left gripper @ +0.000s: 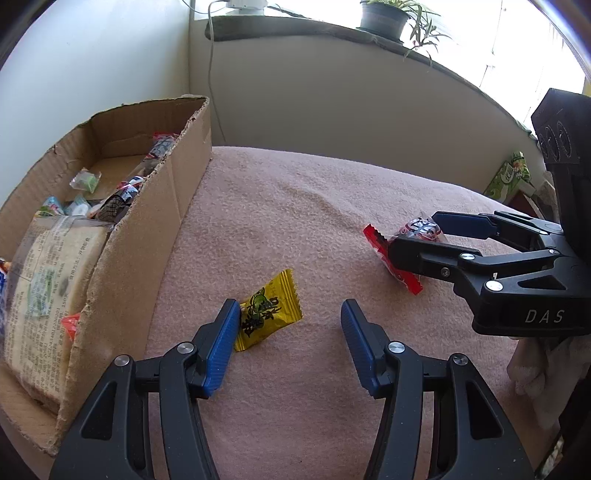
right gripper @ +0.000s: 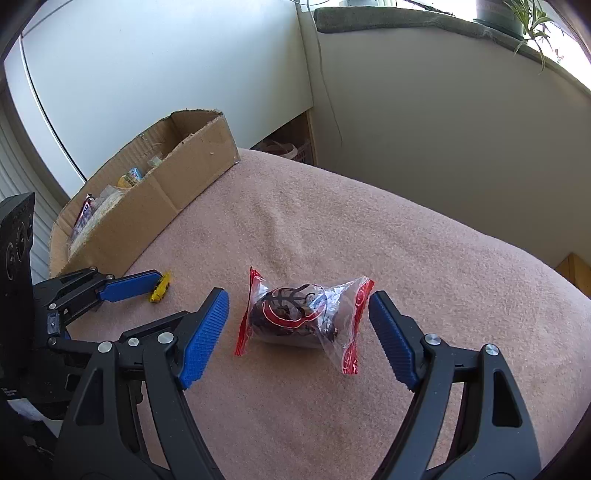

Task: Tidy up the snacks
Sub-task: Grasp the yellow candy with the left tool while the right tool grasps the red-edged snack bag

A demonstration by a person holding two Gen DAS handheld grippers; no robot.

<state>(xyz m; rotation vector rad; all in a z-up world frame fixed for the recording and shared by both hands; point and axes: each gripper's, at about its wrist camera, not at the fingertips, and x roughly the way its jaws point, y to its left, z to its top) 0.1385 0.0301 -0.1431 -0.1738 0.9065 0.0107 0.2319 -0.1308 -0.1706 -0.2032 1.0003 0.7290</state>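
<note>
A yellow snack packet (left gripper: 268,311) lies on the pink blanket (left gripper: 295,206) between the fingers of my open left gripper (left gripper: 290,314), touching the left pad; it also shows in the right wrist view (right gripper: 161,287). A clear packet with red ends (right gripper: 303,314) lies between the fingers of my open right gripper (right gripper: 299,310); it also shows in the left wrist view (left gripper: 397,254), with the right gripper (left gripper: 415,236) around it. A cardboard box (left gripper: 122,258) at the left holds several snacks.
The cardboard box also shows in the right wrist view (right gripper: 155,206) at the blanket's far left. My left gripper (right gripper: 155,291) shows there at the left. A wall and a sill with a potted plant (left gripper: 384,16) lie beyond the blanket. A green carton (left gripper: 508,177) stands at the right.
</note>
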